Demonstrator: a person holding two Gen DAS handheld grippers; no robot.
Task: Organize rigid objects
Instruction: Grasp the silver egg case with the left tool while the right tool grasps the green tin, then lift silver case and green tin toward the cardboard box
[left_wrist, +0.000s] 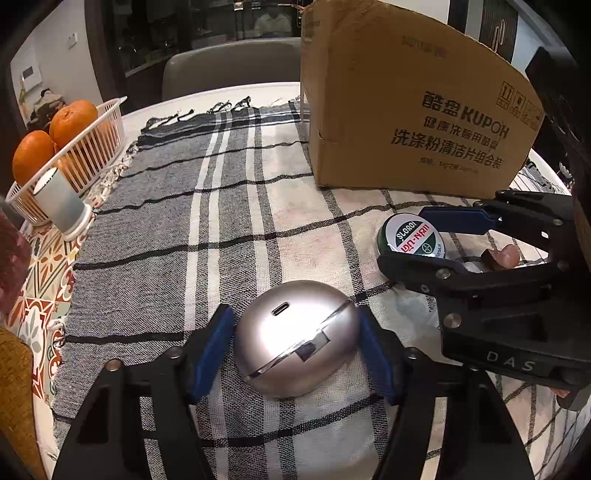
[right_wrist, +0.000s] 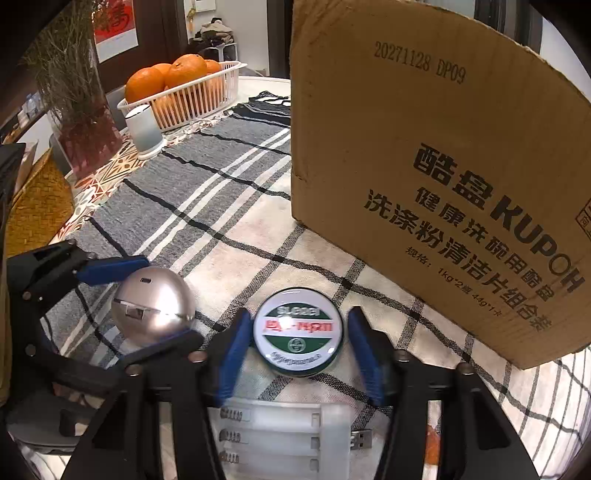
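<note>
A silver egg-shaped case (left_wrist: 297, 338) lies on the plaid cloth between the blue pads of my left gripper (left_wrist: 295, 347); the pads touch or nearly touch its sides. It also shows in the right wrist view (right_wrist: 153, 306). A round green-and-white tin (right_wrist: 298, 330) lies between the pads of my right gripper (right_wrist: 293, 343), with small gaps on both sides; it also shows in the left wrist view (left_wrist: 412, 236). A white battery holder (right_wrist: 280, 439) with a USB plug lies under the right gripper.
A tall cardboard box (left_wrist: 413, 107) stands just behind both grippers, also in the right wrist view (right_wrist: 443, 166). A white basket (left_wrist: 92, 147) of oranges and a small white cup (left_wrist: 61, 201) stand at far left. A vase of dried grass (right_wrist: 77, 103) stands beyond.
</note>
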